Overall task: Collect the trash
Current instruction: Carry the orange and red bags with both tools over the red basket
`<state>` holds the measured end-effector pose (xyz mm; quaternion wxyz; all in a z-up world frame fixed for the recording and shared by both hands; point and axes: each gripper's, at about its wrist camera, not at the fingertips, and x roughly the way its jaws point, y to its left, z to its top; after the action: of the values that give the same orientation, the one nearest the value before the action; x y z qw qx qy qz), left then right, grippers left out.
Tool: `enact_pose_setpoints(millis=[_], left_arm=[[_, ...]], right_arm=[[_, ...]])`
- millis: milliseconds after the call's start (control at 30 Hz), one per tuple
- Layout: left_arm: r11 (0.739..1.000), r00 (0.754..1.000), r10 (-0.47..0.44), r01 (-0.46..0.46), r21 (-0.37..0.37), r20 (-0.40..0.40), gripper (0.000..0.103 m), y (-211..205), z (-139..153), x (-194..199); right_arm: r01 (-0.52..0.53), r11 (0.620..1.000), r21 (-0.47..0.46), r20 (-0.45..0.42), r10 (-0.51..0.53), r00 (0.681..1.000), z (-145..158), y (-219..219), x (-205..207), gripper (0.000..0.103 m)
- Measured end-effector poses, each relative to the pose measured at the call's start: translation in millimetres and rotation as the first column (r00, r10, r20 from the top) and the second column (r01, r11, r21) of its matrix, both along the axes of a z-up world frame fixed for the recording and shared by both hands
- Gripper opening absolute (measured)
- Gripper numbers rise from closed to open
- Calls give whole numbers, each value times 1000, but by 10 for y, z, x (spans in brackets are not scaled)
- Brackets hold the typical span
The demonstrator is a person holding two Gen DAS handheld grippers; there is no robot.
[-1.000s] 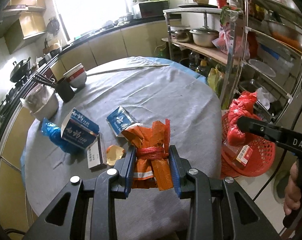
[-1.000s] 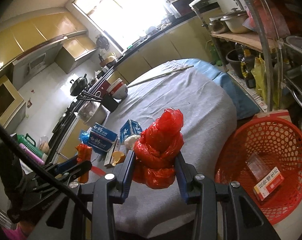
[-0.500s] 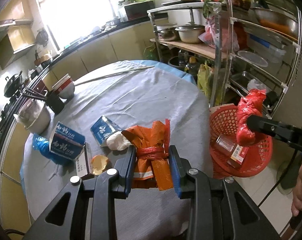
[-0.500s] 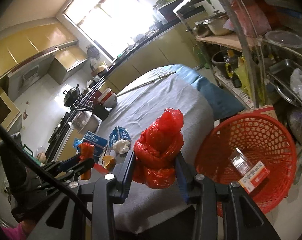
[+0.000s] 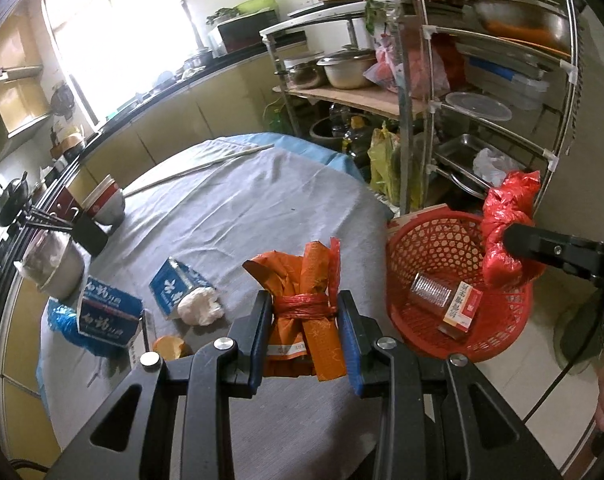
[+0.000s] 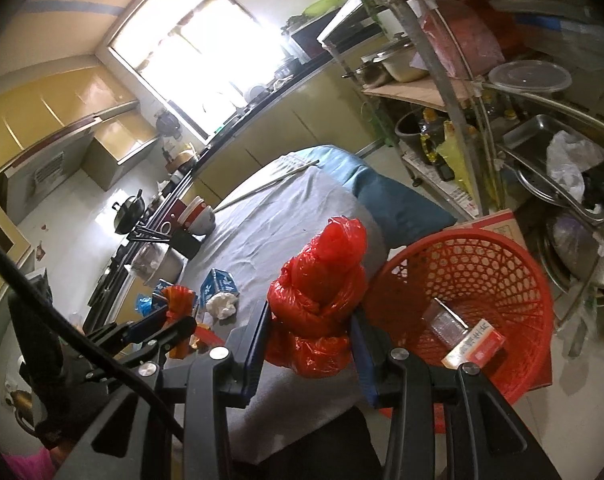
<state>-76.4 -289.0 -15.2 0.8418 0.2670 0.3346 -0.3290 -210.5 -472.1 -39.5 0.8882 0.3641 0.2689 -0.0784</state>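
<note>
My left gripper (image 5: 304,304) is shut on an orange wrapper bundle (image 5: 306,280) tied with red string, held above the grey-clothed table (image 5: 237,216). My right gripper (image 6: 312,316) is shut on a knotted red plastic bag (image 6: 322,292), held beside the table's right edge. In the left wrist view the red bag (image 5: 506,236) hangs over the rim of the red basket (image 5: 434,240). The basket (image 6: 502,264) stands on the floor and holds a clear plastic piece (image 5: 430,290) and a red-and-white carton (image 5: 462,310). The bundle also shows in the right wrist view (image 6: 179,300).
On the table lie two blue-and-white boxes (image 5: 105,312) (image 5: 173,288), a crumpled white tissue (image 5: 199,308), a blue bag (image 5: 61,320) and a small yellow scrap (image 5: 167,346). Bowls (image 5: 105,200) and a pot (image 5: 53,264) stand at the left. A metal shelf rack (image 5: 482,80) stands behind the basket.
Both grippers have swung right toward the basket with their loads. The red bag now hangs over the basket's rim.
</note>
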Motion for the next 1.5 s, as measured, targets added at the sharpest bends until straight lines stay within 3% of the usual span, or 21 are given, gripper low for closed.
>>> enact_pose_setpoints(millis=[933, 1500], left_arm=[[993, 993, -112, 111, 35, 26, 34, -546, -87, -233], [986, 987, -160, 161, 44, -29, 34, -771, -260, -201]], right_arm=[[102, 994, 34, -7, -101, 995, -46, -320, -359, 42], [152, 987, 60, -60, -149, 987, -254, -488, -411, 42]])
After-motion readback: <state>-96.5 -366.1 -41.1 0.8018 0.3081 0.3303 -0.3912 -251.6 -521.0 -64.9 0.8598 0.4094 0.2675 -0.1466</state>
